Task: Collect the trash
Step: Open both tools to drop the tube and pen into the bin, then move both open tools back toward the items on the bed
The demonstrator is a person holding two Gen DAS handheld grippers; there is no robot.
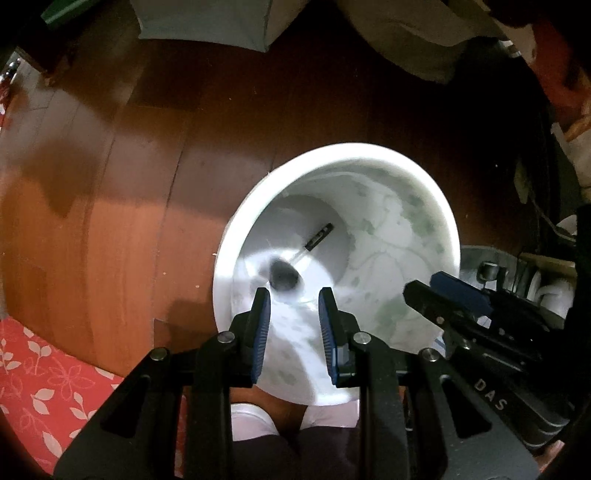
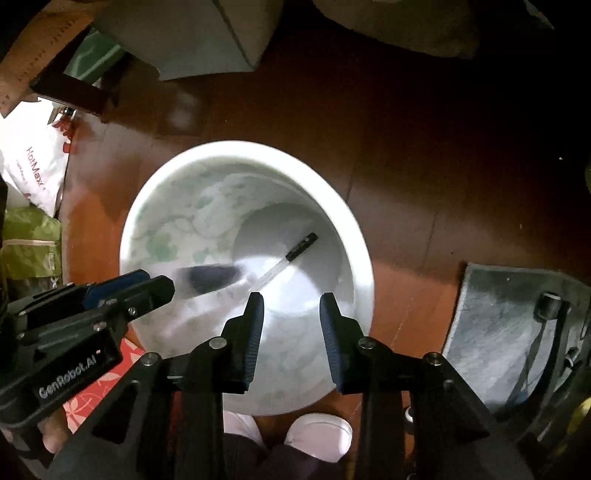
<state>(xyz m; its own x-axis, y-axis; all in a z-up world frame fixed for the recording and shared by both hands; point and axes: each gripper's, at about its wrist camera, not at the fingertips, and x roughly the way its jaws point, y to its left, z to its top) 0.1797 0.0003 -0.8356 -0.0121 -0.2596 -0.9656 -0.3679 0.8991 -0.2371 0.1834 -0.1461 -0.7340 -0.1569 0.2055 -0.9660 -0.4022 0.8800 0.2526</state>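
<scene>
A white trash bin (image 1: 439,206) with a leaf-patterned liner stands on the wooden floor; it also shows in the right wrist view (image 2: 354,229). A pen (image 1: 317,237) lies at its bottom, seen too in the right wrist view (image 2: 300,247). A dark blurred object (image 1: 282,275) is in mid-air inside the bin, also a streak in the right wrist view (image 2: 212,277). My left gripper (image 1: 294,295) is open and empty over the bin's near rim. My right gripper (image 2: 291,301) is open and empty over the bin.
A red floral mat (image 1: 40,384) lies at the left. A grey box (image 1: 207,22) sits on the floor beyond the bin. A white plastic bag (image 2: 33,162) and green package (image 2: 29,243) lie left. A grey mat (image 2: 502,332) lies right. Feet in white socks (image 2: 317,435) stand below.
</scene>
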